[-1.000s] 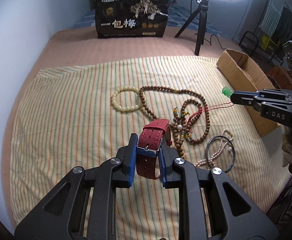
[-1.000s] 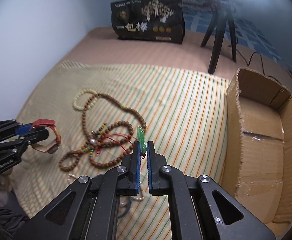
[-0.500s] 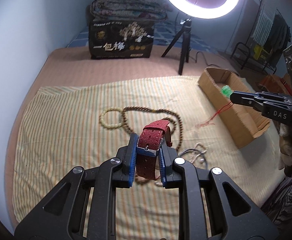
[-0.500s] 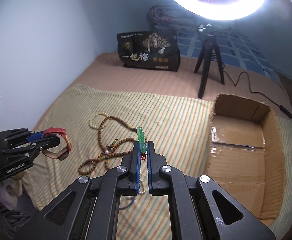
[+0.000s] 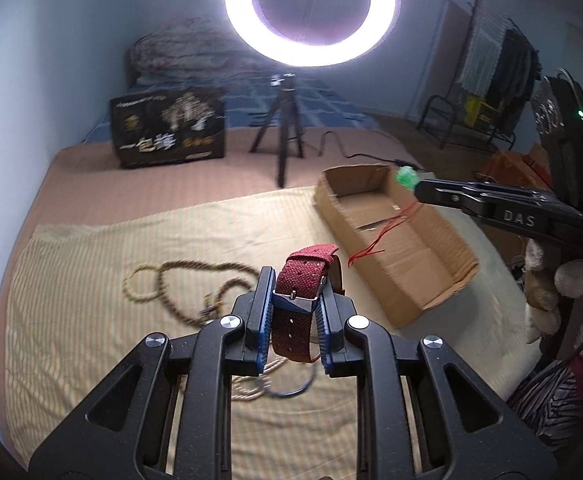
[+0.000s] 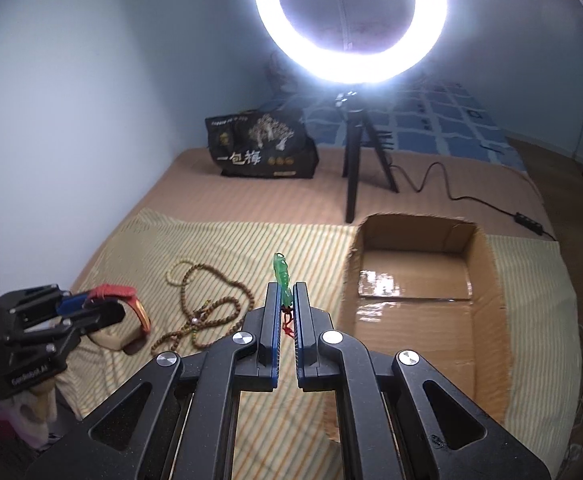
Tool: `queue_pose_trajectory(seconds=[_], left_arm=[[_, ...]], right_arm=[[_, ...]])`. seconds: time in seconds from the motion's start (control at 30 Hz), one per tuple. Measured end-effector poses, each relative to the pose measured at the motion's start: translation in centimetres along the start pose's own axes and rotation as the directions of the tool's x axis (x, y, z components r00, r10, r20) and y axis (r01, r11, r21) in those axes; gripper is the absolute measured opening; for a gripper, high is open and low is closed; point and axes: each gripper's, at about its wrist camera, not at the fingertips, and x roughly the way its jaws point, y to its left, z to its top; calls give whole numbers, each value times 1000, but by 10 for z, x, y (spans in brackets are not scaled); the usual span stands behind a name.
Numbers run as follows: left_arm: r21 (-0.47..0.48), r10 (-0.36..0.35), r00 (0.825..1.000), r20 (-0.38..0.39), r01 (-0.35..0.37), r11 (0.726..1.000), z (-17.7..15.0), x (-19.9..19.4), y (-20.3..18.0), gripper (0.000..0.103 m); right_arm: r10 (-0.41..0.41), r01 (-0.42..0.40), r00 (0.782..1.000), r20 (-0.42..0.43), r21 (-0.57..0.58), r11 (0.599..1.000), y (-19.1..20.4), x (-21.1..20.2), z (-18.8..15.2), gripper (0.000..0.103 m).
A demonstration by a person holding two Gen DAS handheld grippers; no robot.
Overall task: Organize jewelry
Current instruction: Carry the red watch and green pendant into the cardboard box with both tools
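My left gripper [image 5: 294,280] is shut on a red woven watch strap [image 5: 303,276] and holds it high above the striped cloth [image 5: 91,264]. It also shows at the left of the right wrist view [image 6: 99,308]. My right gripper [image 6: 283,286] is shut on a green jade pendant [image 6: 281,276] whose red cord [image 5: 387,232] hangs down over the open cardboard box [image 6: 487,280]. In the left wrist view the pendant [image 5: 407,178] sits at the right gripper's tip above the box [image 5: 431,280]. Brown bead necklaces [image 6: 207,312] and a cream bead bracelet [image 5: 131,292] lie on the cloth.
A ring light on a black tripod [image 6: 355,168] stands behind the cloth, its cable [image 6: 451,192] trailing right. A black printed bag [image 6: 259,148] stands at the back. A pearl strand and a dark bangle [image 5: 275,388] lie under my left gripper. A clothes rack [image 5: 491,80] stands far right.
Both grippers have risen well above the cloth with their items. The pendant's red cord has lifted off the bead pile and now hangs over the box.
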Motion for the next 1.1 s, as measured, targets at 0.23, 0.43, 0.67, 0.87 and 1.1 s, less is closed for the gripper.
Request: queue_pose_trajectory(seconds=[0.23,0.43,0.67,0.87,1.1], left_arm=[[53,-52,999,10,51,997,10,15,-45,18],[84,-79,997,-11,80,993,15,39,-75,18],[93,-92,995,-29,94,991,21,68,-93,18],[72,-94,994,-59,98,993,24,96,-101,18],[65,-77,994,-80,82,995,26,121,-106,18]], right_arm=[[-45,43,999,24,44,998,-28,-14,1,4],[-94,93,995,15,84,992,-58,-17,-2,4],[-142,141,990,-4,116,983,-86,-19,-8,4],[-174,177,984,-33,141,974,-107,-15,-16,4],[-199,210,976,-84,159,965,-126,-3,-27,4]])
